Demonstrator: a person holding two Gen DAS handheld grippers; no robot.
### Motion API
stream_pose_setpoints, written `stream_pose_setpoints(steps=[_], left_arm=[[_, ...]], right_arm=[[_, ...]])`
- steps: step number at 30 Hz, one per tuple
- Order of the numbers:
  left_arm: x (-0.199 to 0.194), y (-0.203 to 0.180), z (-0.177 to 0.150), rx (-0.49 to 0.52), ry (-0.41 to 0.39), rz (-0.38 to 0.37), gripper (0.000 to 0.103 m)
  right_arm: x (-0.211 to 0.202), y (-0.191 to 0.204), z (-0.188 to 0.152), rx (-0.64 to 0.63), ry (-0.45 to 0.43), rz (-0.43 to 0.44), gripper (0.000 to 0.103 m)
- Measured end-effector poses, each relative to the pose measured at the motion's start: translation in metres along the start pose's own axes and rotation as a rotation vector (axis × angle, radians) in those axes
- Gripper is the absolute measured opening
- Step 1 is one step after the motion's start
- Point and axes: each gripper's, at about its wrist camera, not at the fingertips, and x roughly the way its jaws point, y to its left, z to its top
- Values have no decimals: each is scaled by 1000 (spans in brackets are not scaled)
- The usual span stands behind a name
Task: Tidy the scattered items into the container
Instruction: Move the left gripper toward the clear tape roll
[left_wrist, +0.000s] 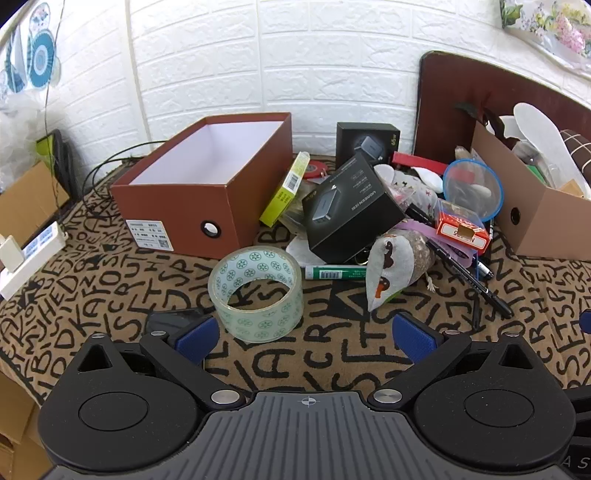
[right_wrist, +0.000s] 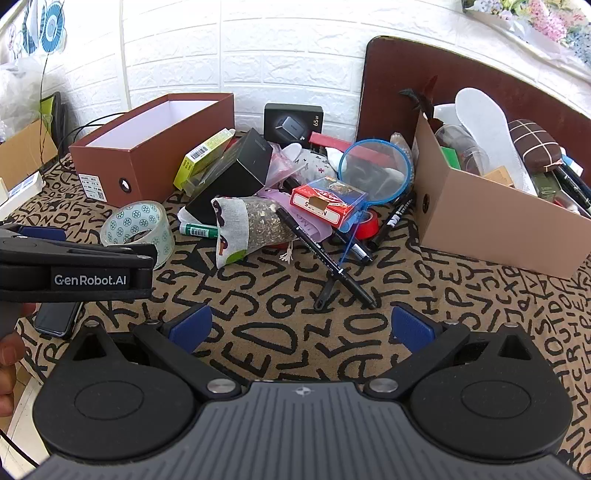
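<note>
Tan cloth printed with black letters covers the bench (left_wrist: 332, 354). Left hand-held gripper (left_wrist: 306, 338) spread wide, blue pads (left_wrist: 195, 338) well apart, nothing between them, tilted down toward the cloth. Right hand-held gripper (right_wrist: 301, 328) the same: fully spread, nothing held, over bare cloth.

Roll of clear tape (left_wrist: 256, 293) with a green flower print lies just ahead of the left hand-held gripper, nearer its left pad, not touching. A dark phone (left_wrist: 173, 319) lies beside that pad, partly hidden.

Brown box (left_wrist: 199, 192), open-topped, white inside, stands ahead and to the left of the left hand-held gripper, beyond the tape.

Pile of loose things ahead and slightly right of it: black carton (left_wrist: 351, 210) tilted on the heap, a second black carton (left_wrist: 367, 142) upright behind, yellow-green packet (left_wrist: 286, 190) leaning on the brown box, green marker (left_wrist: 332, 274), patterned cloth pouch (left_wrist: 397, 267), red card pack (left_wrist: 461, 230), blue-rimmed round lid (left_wrist: 472, 186), black pens (right_wrist: 325, 254).

Tan box (right_wrist: 491, 210), already crowded with oddments, sits ahead and right of the right hand-held gripper.
</note>
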Motion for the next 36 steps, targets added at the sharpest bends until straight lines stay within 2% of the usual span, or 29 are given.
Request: stream_pose_setpoints(steps=[15,19,23,27,31,34,36], left_arm=[[19,9,-1,-21,45,-15,103],[31,19,-5,-31,59,-6,103],[44,34,-8,-56,88,-38,102],[55,51,-4,-98,106,-55,96],[60,73,2,-175,117,-92,90],[61,88,7,-225,102,-127,84],[65,95,11,-229,98,-114,79]], right_arm=[[19,5,2,-10,44,22,103],[30,9,3,-12,67,46,103],[46,15,4,-33,96,76,103],[61,22,9,-37,116,116,103],[70,28,18,-15,101,185,102],[77,39,27,-23,86,227,97],[81,48,33,-38,71,244,93]])
